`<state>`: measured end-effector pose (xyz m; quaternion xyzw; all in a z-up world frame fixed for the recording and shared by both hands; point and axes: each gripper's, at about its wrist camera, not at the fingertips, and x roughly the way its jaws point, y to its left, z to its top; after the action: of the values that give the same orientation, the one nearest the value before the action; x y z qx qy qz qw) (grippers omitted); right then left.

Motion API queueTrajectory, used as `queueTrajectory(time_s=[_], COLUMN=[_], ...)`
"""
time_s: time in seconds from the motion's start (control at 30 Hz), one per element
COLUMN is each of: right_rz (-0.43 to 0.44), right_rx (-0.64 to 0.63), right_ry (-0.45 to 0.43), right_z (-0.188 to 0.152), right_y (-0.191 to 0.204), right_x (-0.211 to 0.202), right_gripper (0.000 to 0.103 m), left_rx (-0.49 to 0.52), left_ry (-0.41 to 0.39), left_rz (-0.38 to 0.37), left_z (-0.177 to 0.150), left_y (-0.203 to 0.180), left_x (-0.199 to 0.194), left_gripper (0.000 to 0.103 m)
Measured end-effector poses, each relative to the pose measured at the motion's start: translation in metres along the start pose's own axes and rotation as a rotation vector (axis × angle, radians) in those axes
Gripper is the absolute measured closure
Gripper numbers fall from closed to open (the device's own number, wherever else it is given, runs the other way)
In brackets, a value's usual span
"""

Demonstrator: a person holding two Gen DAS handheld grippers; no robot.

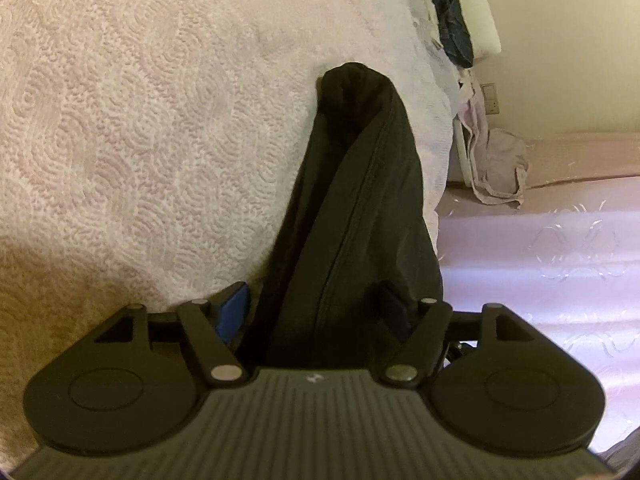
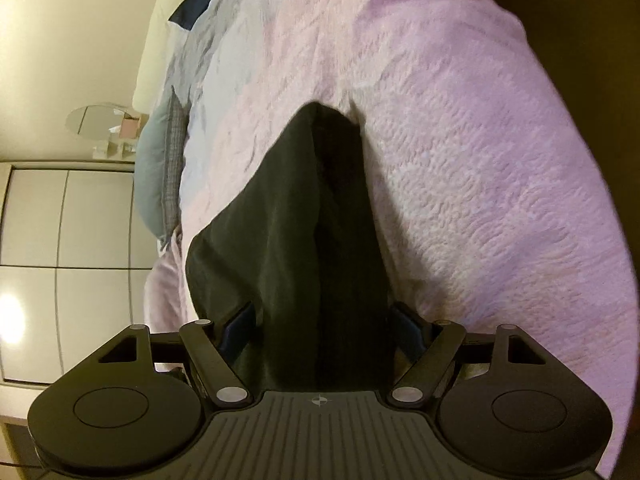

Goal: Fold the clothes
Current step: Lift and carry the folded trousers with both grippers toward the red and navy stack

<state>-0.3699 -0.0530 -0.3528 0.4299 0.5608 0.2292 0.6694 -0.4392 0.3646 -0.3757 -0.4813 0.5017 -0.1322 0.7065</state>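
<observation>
Between the blue pads of my left gripper (image 1: pixel 316 316) a bunched black garment (image 1: pixel 352 200) was pinched; my right gripper (image 2: pixel 324 332) clamped the same black cloth. From each claw the fabric ran straight ahead, long axis in line with the fingers, down to the pink textured bedspread (image 1: pixel 140 120), where its far end touched. Both hands sat equally near, one on each end of the held edge. Fold stage: couldn't tell. Dark clothes (image 1: pixel 448 8) lay far off by the headboard.
</observation>
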Motion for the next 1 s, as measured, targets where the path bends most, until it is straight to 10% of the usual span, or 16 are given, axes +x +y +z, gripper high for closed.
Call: queueTrajectory(time_s=[0.27, 0.47, 0.63, 1.0], right_rz=[0.010, -0.007, 0.028, 0.107], right_rx=[-0.097, -0.088, -0.052, -0.238], right_ry=[0.041, 0.054, 0.089, 0.276], right_z=[-0.006, -0.010, -0.001, 0.041], right_y=[0.014, 0.007, 0.007, 0.093], right_x=[0.007, 0.005, 0.003, -0.042], right_gripper=[0.062, 0.056, 0.066, 0.068], left_rx=[-0.021, -0.032, -0.060, -0.121], left_ry=[-0.020, -0.039, -0.159, -0.424], left_rz=[-0.052, -0.036, -0.057, -0.101], left_z=[-0.008, -0.012, -0.046, -0.120], left_y=[0.001, 0.007, -0.019, -0.076], left_x=[0.006, 0.018, -0.005, -0.054], left_gripper=[0.060, 0.051, 0.064, 0.071])
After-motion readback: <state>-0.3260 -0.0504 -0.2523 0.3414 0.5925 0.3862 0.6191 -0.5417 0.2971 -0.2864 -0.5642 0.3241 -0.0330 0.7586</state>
